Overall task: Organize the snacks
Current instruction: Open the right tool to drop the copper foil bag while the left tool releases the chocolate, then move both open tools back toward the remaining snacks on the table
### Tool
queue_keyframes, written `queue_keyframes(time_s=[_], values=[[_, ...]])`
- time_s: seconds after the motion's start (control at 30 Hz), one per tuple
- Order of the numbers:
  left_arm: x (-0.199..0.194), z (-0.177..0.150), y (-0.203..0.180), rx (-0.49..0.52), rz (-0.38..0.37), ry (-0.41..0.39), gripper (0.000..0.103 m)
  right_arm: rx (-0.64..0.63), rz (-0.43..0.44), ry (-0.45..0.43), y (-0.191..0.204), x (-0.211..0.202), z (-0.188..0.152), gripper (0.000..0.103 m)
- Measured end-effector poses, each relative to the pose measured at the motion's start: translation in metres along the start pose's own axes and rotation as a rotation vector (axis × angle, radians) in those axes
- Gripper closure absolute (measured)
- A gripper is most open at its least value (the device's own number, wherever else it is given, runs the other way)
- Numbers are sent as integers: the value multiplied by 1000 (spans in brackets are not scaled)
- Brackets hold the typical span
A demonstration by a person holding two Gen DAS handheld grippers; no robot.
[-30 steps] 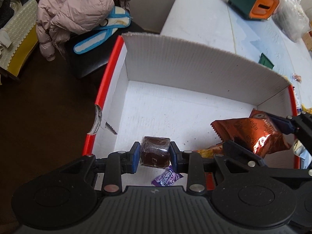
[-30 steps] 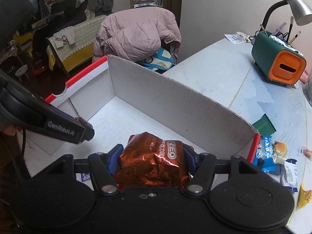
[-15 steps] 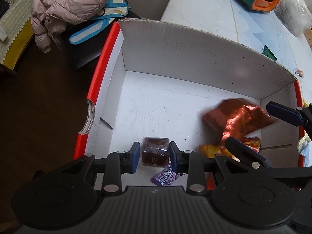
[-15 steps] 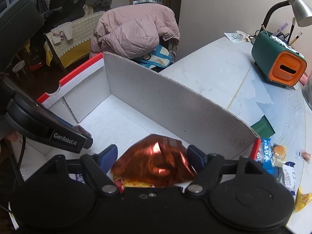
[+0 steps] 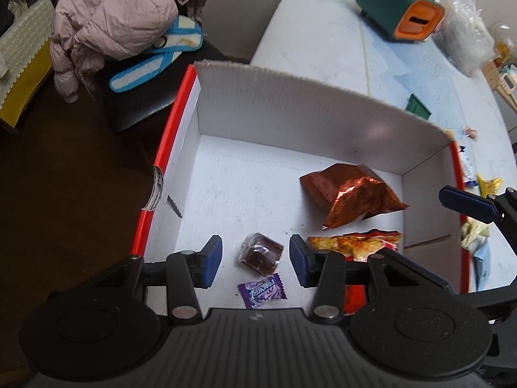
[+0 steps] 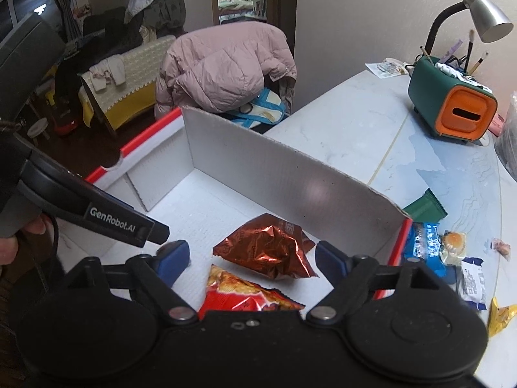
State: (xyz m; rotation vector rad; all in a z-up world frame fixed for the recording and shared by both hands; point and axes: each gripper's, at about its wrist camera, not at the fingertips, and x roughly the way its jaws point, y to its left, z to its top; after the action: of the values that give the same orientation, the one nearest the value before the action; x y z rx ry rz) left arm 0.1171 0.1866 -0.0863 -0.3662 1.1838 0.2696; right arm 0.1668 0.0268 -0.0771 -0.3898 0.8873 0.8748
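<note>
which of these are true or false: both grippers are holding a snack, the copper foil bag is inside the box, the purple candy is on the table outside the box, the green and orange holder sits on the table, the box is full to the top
1. Both grippers are holding a snack. False: the left gripper and the right gripper have jaws opening and grip nothing; the brown wrapped cake lies loose between the left pads.
2. The copper foil bag is inside the box. True.
3. The purple candy is on the table outside the box. False: it lies on the box floor.
4. The green and orange holder sits on the table. True.
5. The box is full to the top. False: only a few snacks lie on its floor.
</note>
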Motion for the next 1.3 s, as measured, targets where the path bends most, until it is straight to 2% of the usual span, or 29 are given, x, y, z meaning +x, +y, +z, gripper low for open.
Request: queue_keyframes(time_s=[0.27, 0.4, 0.63, 0.77, 0.83, 1.1, 1.3], values=[[-36, -11, -15, 42, -39, -89, 58, 63, 23, -65, -6, -38, -6, 13], [-54, -20, -27, 67, -65, -139, 52, 78, 19, -106, -9, -58, -11, 9], [-78, -32, -52, 125, -113, -204, 50, 113, 9, -174, -19, -95, -26, 5], [-85, -41, -68, 151, -137, -231, 41, 132, -2, -202, -29, -115, -37, 3], [-88, -46, -77, 171, -150, -246, 39, 147, -9, -214, -36, -124, -45, 1], [-92, -59, -116, 229, -199, -271, 32, 217, -64, -225, -71, -150, -79, 0], [-83, -57, -147, 225, -245, -243, 28, 267, -102, -227, -104, -165, -106, 0]])
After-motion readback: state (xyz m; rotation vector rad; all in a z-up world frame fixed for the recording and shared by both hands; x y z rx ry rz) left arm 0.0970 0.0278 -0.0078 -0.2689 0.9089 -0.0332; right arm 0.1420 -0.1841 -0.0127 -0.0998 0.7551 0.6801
